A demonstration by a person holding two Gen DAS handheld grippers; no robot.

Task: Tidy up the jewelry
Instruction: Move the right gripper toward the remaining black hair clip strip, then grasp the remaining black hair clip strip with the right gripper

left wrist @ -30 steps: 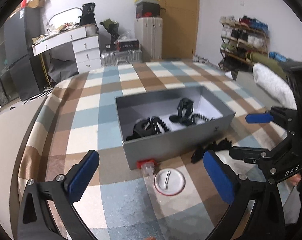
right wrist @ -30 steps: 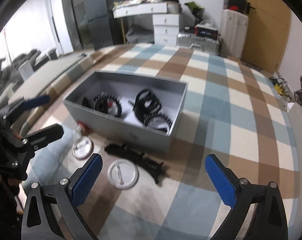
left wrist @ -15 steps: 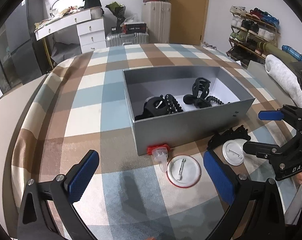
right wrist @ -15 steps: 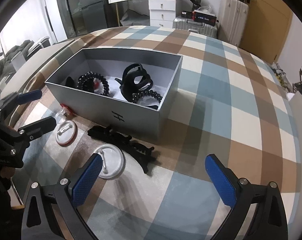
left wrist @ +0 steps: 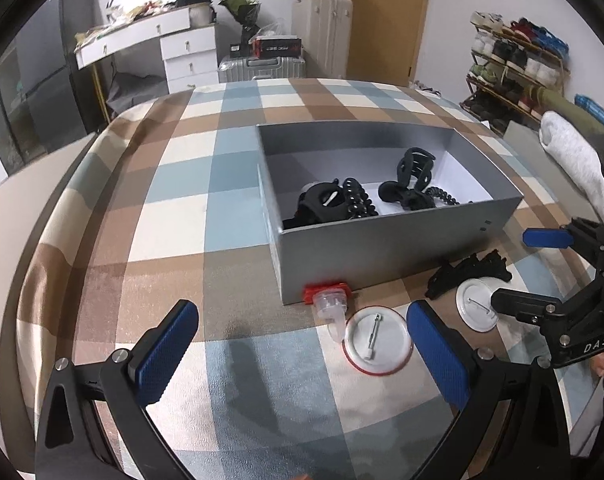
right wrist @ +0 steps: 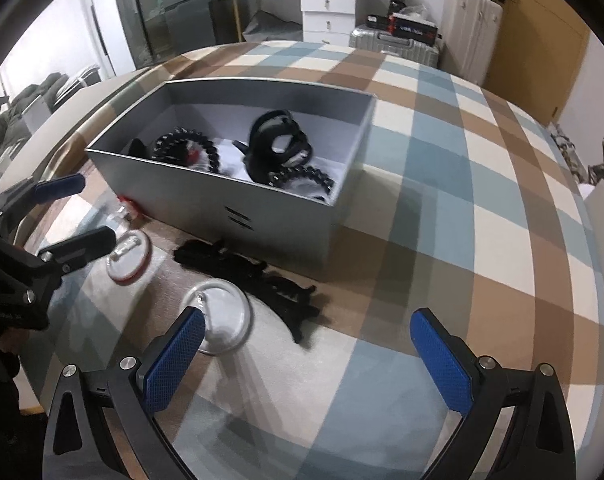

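Both the left gripper (left wrist: 302, 354) and the right gripper (right wrist: 307, 354) hover wide open and empty. The flat pin badge (right wrist: 222, 322) near the grey box (right wrist: 262, 216) could slip from the blue pads, since it offers little edge; the black hair claw (right wrist: 258, 276) just beside it may snag.

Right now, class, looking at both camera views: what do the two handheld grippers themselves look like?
Both look alike. The left gripper and right gripper each have a black frame branching into two fingers, tipped with blue ribbed pads and fastened with silver bolts. The left view shows white letters "DAS" on the right gripper's body. No cables are visible. The person's sleeve looks dark.
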